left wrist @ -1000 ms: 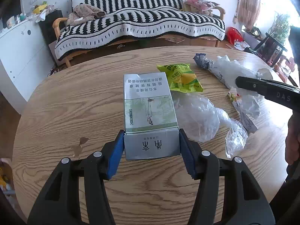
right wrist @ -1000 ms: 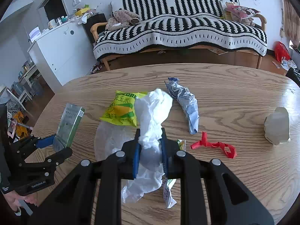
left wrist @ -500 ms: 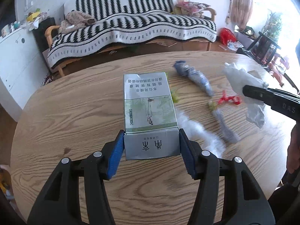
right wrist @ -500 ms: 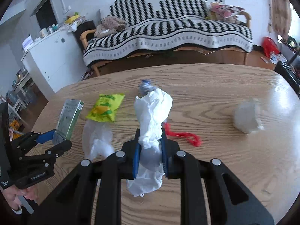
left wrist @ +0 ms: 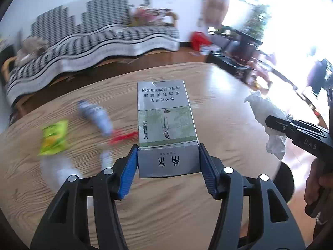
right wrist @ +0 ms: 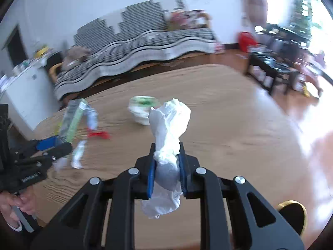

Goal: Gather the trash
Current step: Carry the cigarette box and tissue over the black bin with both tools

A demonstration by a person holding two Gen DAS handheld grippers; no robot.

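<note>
left to right on the oval wooden table (left wrist: pixel 170 204): a yellow-green snack packet (left wrist: pixel 54 139), a crumpled silver-blue wrapper (left wrist: pixel 95 116), a red strip (left wrist: pixel 122 136), all blurred and lying loose. left gripper (left wrist: pixel 168 162) clamps a grey-green cigarette box (left wrist: pixel 166 129) by its lower end, box clear of the tabletop. right gripper (right wrist: pixel 166 173) is pinched narrow on a wad of white tissue (right wrist: pixel 168 137), tail hanging below the jaws. a white cup-like thing (right wrist: pixel 141 110) sits beyond it (too blurred to name). step, as i judge it: carrying two pieces off to a bin, not in view. next: find the bin, release both over it, return for the loose litter.
</note>
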